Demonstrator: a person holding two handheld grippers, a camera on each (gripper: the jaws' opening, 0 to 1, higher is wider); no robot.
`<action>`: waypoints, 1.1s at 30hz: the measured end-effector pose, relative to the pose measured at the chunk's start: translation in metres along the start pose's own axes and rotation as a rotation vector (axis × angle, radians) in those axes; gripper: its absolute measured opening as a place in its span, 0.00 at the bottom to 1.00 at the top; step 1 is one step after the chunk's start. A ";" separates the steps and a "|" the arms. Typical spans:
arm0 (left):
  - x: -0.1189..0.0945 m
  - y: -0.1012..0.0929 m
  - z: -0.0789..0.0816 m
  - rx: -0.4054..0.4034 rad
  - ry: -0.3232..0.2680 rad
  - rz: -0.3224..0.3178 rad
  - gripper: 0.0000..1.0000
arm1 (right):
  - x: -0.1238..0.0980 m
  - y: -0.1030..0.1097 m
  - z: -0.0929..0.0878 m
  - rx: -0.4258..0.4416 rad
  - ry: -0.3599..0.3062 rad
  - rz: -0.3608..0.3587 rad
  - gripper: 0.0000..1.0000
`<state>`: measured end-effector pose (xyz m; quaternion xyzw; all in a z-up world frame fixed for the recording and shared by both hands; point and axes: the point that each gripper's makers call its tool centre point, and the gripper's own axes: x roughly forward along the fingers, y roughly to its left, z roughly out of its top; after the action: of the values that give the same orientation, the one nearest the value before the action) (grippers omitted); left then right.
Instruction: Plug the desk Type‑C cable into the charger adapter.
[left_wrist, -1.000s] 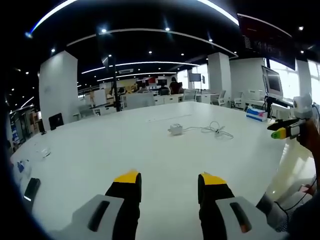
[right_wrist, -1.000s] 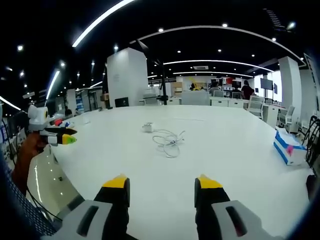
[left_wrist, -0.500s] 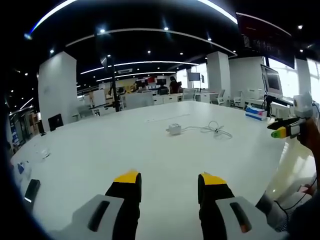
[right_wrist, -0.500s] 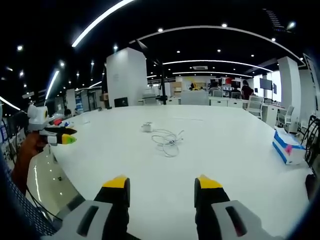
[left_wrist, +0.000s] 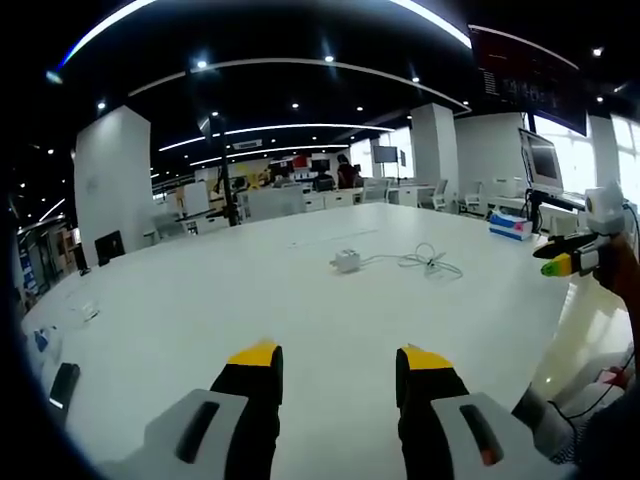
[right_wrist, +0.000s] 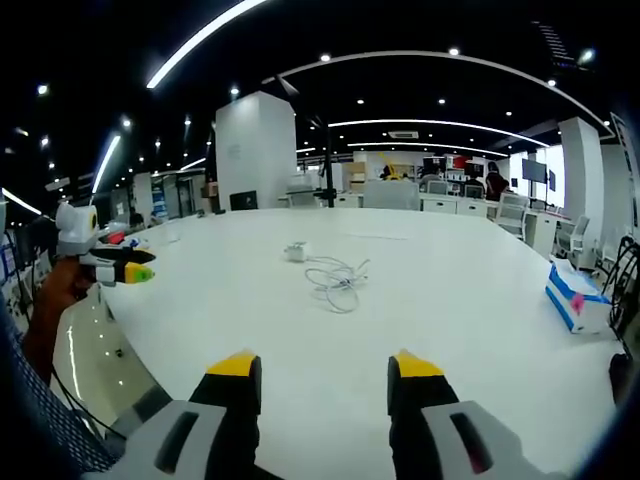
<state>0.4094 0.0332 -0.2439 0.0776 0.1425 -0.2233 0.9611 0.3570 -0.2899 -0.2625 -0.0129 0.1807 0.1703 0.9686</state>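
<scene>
Your left gripper (left_wrist: 331, 358) sat low over the near edge of the white table (left_wrist: 200, 300), jaws spread wide, nothing between the yellow tips. Your right gripper (right_wrist: 323, 363) was the same: jaws wide apart, nothing held, hovering above the table near its edge.

The charger adapter (left_wrist: 347, 261) lay out in the middle of the table, well apart from both grippers. The white Type-C cable (left_wrist: 425, 260) ran from just beside it into a loose coil; in the right gripper view the adapter (right_wrist: 295, 252) was the farther piece and the cable coil (right_wrist: 338, 279) sat nearer you. Couldn't tell at that size whether the plug was already seated in the adapter or just touching it.

Your right gripper also showed at the right edge of the left gripper view (left_wrist: 570, 262), and your left gripper at the left edge of the right gripper view (right_wrist: 118, 270), each partly cut off.

A blue and white box (right_wrist: 576, 299) lay on the table's right side; contents not visible. A dark phone-like slab (left_wrist: 62, 382) lay at the far left, cut by the edge. The office behind was too small to read.
</scene>
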 end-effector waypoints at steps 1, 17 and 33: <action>0.000 0.000 0.000 0.000 0.000 0.000 0.45 | 0.000 0.000 0.000 0.000 0.000 -0.001 0.53; -0.003 -0.003 0.000 -0.006 -0.006 -0.003 0.45 | -0.002 0.000 0.001 -0.001 -0.001 -0.001 0.53; -0.005 -0.004 -0.002 -0.014 -0.007 -0.003 0.45 | -0.003 0.002 0.001 -0.002 -0.005 0.001 0.52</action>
<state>0.4028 0.0317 -0.2443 0.0699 0.1410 -0.2240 0.9618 0.3538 -0.2886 -0.2604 -0.0136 0.1782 0.1710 0.9689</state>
